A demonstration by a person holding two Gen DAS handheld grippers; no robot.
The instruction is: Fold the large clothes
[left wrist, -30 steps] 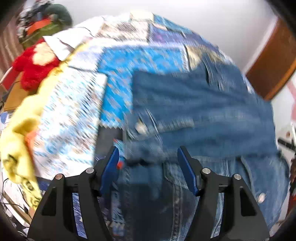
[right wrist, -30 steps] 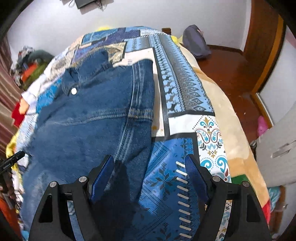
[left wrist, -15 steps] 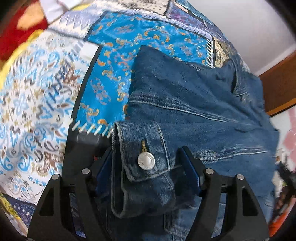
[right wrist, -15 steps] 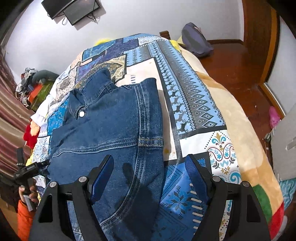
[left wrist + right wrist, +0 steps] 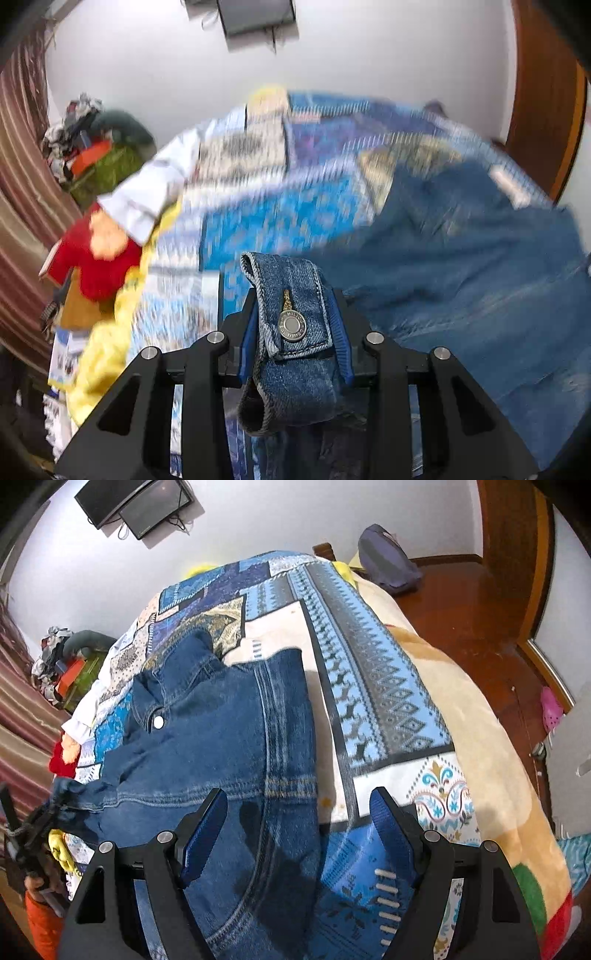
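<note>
Cuff [image 5: 295, 317] of blue denim jacket [image 5: 221, 738] clamped in left gripper [image 5: 295, 332].
Right gripper [image 5: 299, 834] jaws spread, hovering over jacket on patchwork bed [image 5: 388, 701].

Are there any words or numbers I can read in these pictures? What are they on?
Metal button on the denim cuff held in the left gripper: raised letters ring its rim, too small to read.
Denim jacket, patchwork bedspread, wall screen: no text visible.
</note>
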